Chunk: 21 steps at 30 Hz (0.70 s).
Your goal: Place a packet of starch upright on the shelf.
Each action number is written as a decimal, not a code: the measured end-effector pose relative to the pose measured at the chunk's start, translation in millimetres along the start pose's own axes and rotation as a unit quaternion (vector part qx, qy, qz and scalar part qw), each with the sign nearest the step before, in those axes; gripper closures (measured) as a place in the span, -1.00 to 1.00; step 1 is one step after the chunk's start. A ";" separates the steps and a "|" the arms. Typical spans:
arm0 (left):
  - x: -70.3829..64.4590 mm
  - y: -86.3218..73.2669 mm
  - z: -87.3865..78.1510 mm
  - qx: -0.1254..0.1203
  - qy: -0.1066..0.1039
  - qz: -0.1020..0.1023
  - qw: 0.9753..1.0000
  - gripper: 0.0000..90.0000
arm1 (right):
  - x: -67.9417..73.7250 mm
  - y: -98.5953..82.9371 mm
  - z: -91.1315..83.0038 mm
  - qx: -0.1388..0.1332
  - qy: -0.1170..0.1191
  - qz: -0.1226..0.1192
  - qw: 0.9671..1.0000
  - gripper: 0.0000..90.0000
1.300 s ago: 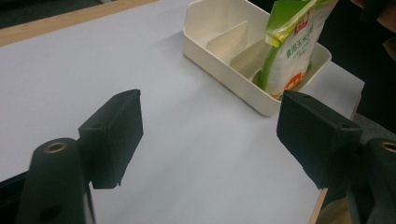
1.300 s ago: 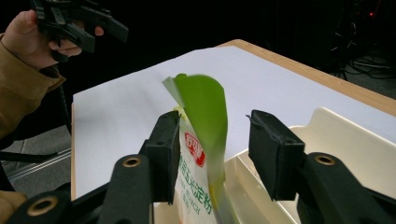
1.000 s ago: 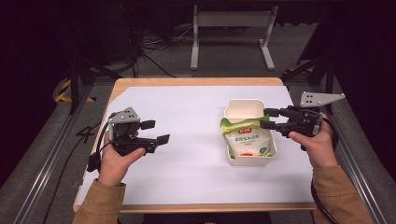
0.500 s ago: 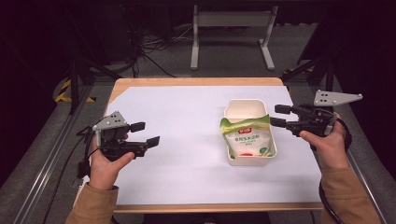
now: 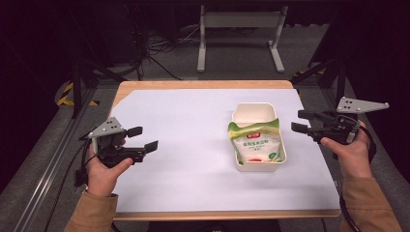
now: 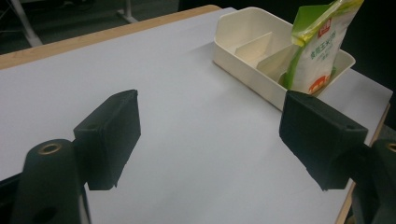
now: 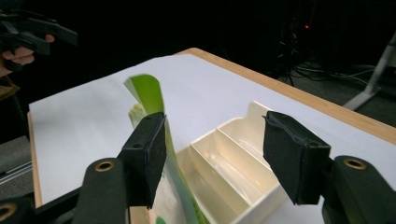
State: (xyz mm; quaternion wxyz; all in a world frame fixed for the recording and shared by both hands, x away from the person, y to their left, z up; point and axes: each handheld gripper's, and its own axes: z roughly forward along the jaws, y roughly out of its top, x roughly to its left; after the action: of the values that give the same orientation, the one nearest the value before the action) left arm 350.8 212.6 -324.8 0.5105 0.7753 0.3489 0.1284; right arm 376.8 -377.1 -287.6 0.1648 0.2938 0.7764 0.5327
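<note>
Leaning green-white bag (image 5: 256, 141) in cream divided tray (image 5: 253, 112); both hand-held grippers spread, empty.

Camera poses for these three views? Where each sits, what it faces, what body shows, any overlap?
High view: above the person's side, looking forward and down at the table; both forearms, left gripper, right gripper.
Left gripper view: rides the left gripper, open jaws facing the tray.
Right gripper view: rides the right gripper, open jaws over the tray.
All three share the tray and green bag.
</note>
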 end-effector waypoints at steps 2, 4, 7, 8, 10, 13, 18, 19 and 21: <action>2.3 -4.1 -1.0 -0.001 0.002 0.000 1.000 -0.52 | -1.5 -1.8 -1.8 0.004 -0.006 -0.001 1.000 -0.12; 6.1 -8.4 -1.9 -0.002 0.005 -0.004 1.000 -0.52 | -4.5 -5.6 -5.5 0.010 -0.014 0.001 1.000 -0.12; 9.2 -12.9 -1.8 -0.001 0.008 -0.008 1.000 -0.53 | -9.5 -13.6 -10.0 0.016 -0.026 0.002 1.000 -0.12; 10.5 -13.9 -1.3 0.002 0.010 -0.006 1.000 -0.53 | -10.8 -16.3 -10.7 0.017 -0.029 0.003 0.999 -0.12; 11.7 -16.2 -0.2 0.003 0.012 -0.011 1.000 -0.53 | -13.1 -22.2 -11.1 0.017 -0.032 0.009 0.999 -0.12; 15.8 -19.1 0.3 0.008 0.012 -0.016 1.000 -0.54 | -18.3 -36.3 -10.3 0.021 -0.039 0.019 0.999 -0.12; 21.1 -24.8 2.0 0.008 0.016 -0.020 1.000 -0.54 | -24.3 -57.1 -6.6 0.026 -0.047 0.034 0.998 -0.12; 22.1 -26.1 2.5 0.011 0.017 -0.023 1.000 -0.54 | -24.6 -60.4 -5.6 0.028 -0.049 0.038 0.998 -0.11; 24.0 -29.2 4.6 0.011 0.019 -0.025 0.999 -0.53 | -25.9 -66.7 -3.2 0.031 -0.050 0.040 0.997 -0.12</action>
State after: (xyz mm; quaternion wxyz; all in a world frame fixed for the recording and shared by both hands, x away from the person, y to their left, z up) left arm 358.7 232.3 -356.3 0.4980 0.7697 0.3790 0.1262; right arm 376.3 -413.1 -349.5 0.1729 0.3561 0.7710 0.4989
